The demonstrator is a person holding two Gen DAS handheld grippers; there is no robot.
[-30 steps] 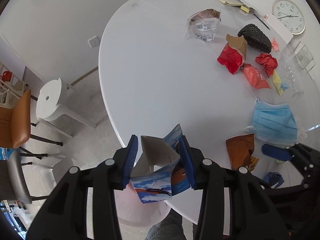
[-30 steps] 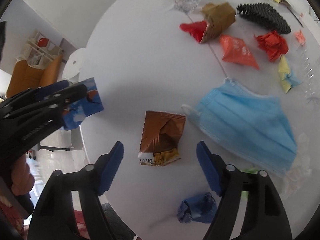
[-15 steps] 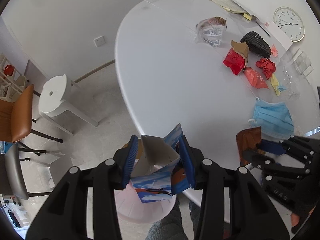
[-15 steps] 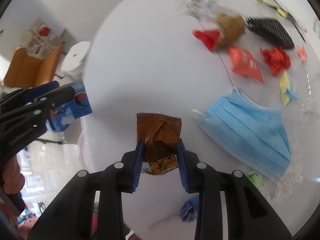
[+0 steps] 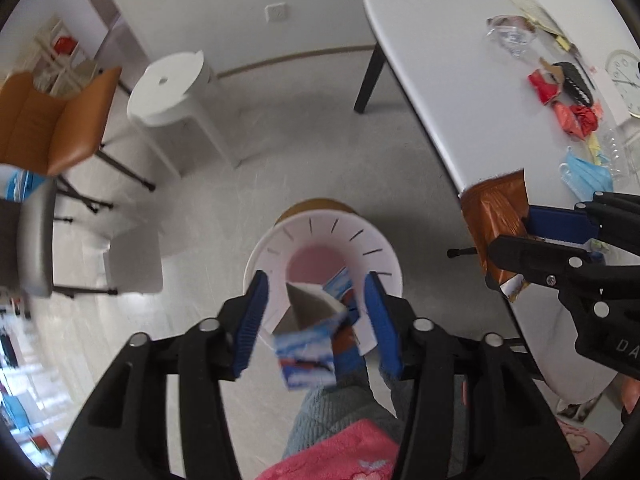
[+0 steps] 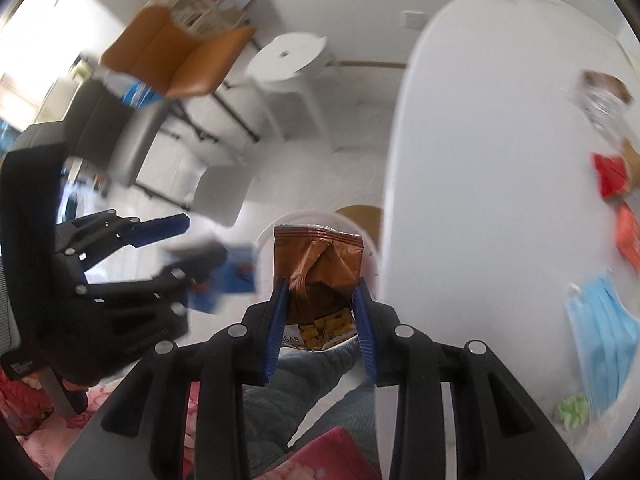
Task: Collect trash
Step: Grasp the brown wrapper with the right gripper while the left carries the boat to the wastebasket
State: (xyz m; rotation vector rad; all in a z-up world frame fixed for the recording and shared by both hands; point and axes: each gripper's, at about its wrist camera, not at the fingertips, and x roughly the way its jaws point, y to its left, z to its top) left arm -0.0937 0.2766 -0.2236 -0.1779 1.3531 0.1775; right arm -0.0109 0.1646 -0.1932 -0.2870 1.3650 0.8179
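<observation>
While one brown wrapper (image 6: 318, 268) sits clamped in the right hand-held gripper (image 6: 320, 312), the left hand-held gripper (image 5: 316, 316) gapes — one blue carton (image 5: 308, 344) loose between.

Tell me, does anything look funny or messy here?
Yes. The blue-and-white torn cardboard carton sits loose between the open left gripper, not pinched, right above the white round waste bin, so it seems to be dropping. The right gripper pinches a crumpled brown foil snack wrapper that is torn open.
</observation>
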